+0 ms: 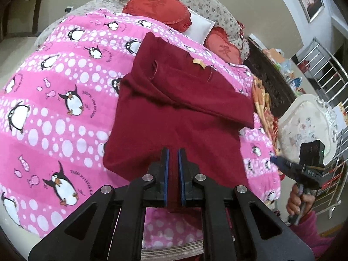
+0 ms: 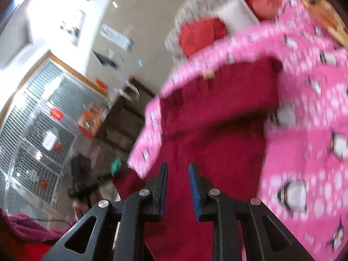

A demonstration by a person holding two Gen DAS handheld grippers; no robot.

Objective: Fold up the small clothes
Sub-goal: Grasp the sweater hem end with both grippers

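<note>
Left wrist view: the left gripper [image 1: 173, 152] has its fingers [image 1: 165, 174] pinched on the near edge of the garment [image 1: 182, 108], a dark red, soft, matte knit lying on the bed [image 1: 54, 108] from 12 to 6 o'clock of the frame. Its far part is already doubled over, making a thick band running from 11 toward 3 o'clock, with a small tan tag [image 1: 199, 63] on top. The blanket beneath is fleecy pink with white dots and penguins. At 4 o'clock the right gripper [image 1: 274, 159] shows side-on, gripped by a hand [image 1: 299, 200]; from here I cannot tell how its fingers stand. Red frilled pillows [image 1: 156, 6] lie at 12 o'clock.

Right wrist view: blurred. The right gripper [image 2: 178, 169] has its fingers parted by a narrow gap, with red cloth behind and below them; whether the pads actually press on any cloth I cannot tell. The garment [image 2: 217, 130] fills the middle, and a pink blanket edge [image 2: 150, 134] curls over it from 9 to 1 o'clock.

Judgement: this looks like the second fold, with the near hem lifted to carry toward the folded band. The next move calls for both corners travelling level, so the limp knit lands flat without dragging the blanket.
</note>
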